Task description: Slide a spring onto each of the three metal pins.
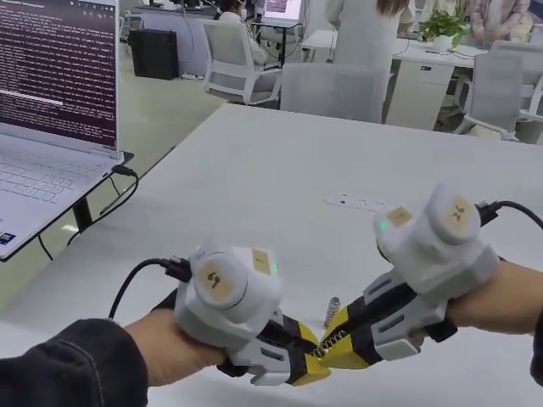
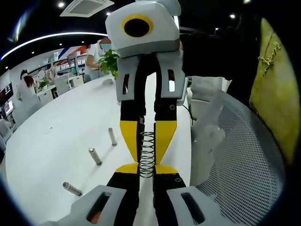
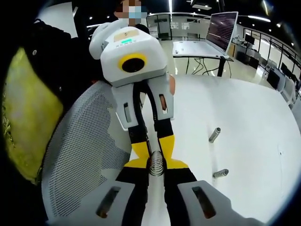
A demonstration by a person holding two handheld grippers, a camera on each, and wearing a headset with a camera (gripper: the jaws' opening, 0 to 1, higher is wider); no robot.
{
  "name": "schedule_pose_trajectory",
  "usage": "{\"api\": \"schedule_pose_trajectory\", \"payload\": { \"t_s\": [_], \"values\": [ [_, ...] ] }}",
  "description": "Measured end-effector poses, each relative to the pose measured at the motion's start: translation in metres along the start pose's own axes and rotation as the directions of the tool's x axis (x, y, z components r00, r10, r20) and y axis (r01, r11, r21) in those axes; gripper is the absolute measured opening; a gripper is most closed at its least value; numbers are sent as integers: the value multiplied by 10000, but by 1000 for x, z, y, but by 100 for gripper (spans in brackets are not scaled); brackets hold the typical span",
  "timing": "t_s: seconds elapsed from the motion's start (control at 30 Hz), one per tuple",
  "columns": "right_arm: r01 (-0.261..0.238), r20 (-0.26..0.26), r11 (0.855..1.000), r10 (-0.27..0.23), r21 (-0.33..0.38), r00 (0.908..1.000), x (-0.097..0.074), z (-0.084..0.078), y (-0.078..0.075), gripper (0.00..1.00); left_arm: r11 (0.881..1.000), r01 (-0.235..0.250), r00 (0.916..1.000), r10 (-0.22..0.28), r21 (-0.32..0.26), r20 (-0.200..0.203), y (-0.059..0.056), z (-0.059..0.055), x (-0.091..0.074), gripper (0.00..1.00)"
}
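A bare spring [image 1: 328, 343] hangs between my two grippers just above the white table's [image 1: 254, 186] near edge. The left gripper [image 1: 312, 356] and right gripper [image 1: 334, 337] meet tip to tip, each shut on one end of the spring. In the left gripper view the spring [image 2: 147, 157] runs upright from my left gripper [image 2: 146, 169] into the right gripper [image 2: 147, 153]. On the table to their left are a pin [image 2: 112, 136] and two spring-covered pins [image 2: 95, 156] [image 2: 72, 189]. The right gripper view shows the spring [image 3: 157, 165] end-on, with two pins [image 3: 215, 134] [image 3: 220, 173] beyond.
An open laptop [image 1: 42, 127] sits on a side desk at the left, its cable hanging down. A white power strip [image 1: 355, 202] lies mid-table. Grey office chairs [image 1: 335, 89] and people stand beyond the far edge. A mesh chair back [image 2: 235, 155] is close behind me.
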State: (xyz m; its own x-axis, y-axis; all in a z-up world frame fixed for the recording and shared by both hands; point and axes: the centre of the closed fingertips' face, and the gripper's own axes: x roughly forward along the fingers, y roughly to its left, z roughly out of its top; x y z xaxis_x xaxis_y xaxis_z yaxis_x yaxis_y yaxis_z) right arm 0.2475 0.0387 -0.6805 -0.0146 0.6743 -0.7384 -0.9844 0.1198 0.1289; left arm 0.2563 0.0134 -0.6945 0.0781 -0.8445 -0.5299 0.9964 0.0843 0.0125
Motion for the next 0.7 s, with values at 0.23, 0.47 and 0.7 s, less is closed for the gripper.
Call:
{"api": "schedule_pose_trajectory", "payload": {
  "t_s": [0.23,0.47,0.7],
  "values": [
    [54,-222,10000,-54,8,9997,-2,-1,-1,8,9997,-3,9998,8,-243,193,1,1,1,3],
    [241,-395,9997,-242,-20,9989,-8,-2,-6,8,9986,-160,9997,168,-514,151,4,-2,0,12],
    [438,-727,9990,-436,6,9964,-18,-9,-11,8,9955,-381,9978,426,-863,507,10,4,-14,16]
  ]
}}
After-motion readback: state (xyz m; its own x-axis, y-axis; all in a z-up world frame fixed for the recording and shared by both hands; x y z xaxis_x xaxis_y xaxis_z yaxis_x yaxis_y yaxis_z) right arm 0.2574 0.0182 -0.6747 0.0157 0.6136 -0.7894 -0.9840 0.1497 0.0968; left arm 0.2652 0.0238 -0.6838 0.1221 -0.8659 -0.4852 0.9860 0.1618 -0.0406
